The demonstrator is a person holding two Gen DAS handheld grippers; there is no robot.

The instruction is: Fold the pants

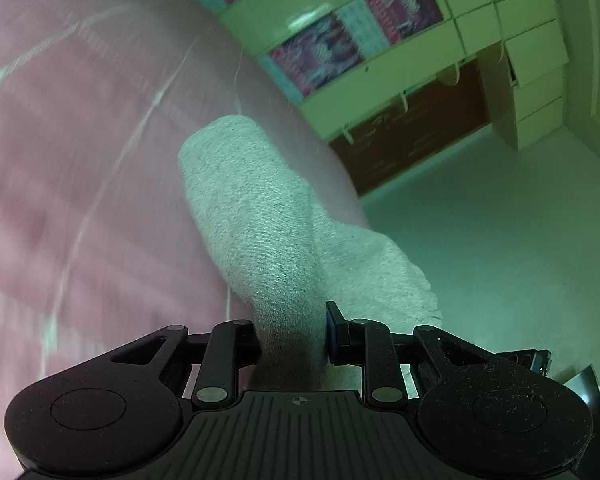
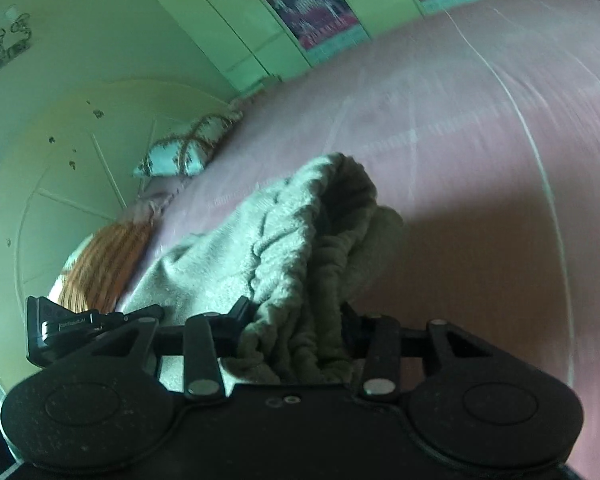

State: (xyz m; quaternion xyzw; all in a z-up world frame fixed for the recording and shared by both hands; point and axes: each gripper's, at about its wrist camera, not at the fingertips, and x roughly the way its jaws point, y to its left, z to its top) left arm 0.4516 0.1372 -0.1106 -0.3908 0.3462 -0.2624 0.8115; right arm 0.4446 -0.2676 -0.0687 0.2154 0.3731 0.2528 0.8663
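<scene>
The pants are grey knit fabric. In the left wrist view my left gripper (image 1: 290,340) is shut on a bunched strip of the pants (image 1: 256,216), which stretches away over the pink bed cover (image 1: 60,160). In the right wrist view my right gripper (image 2: 296,328) is shut on a gathered, wrinkled part of the pants (image 2: 300,232), perhaps the elastic waistband, held above the bed cover (image 2: 480,140). The fabric hides both grippers' fingertips. Part of the other gripper shows at the left edge of the right wrist view (image 2: 60,328).
The bed's edge and the light floor (image 1: 480,240) lie to the right in the left wrist view, with cupboards and drawers (image 1: 532,52) behind. In the right wrist view a patterned pillow (image 2: 180,152), an orange striped cushion (image 2: 104,264) and a headboard (image 2: 60,184) lie left.
</scene>
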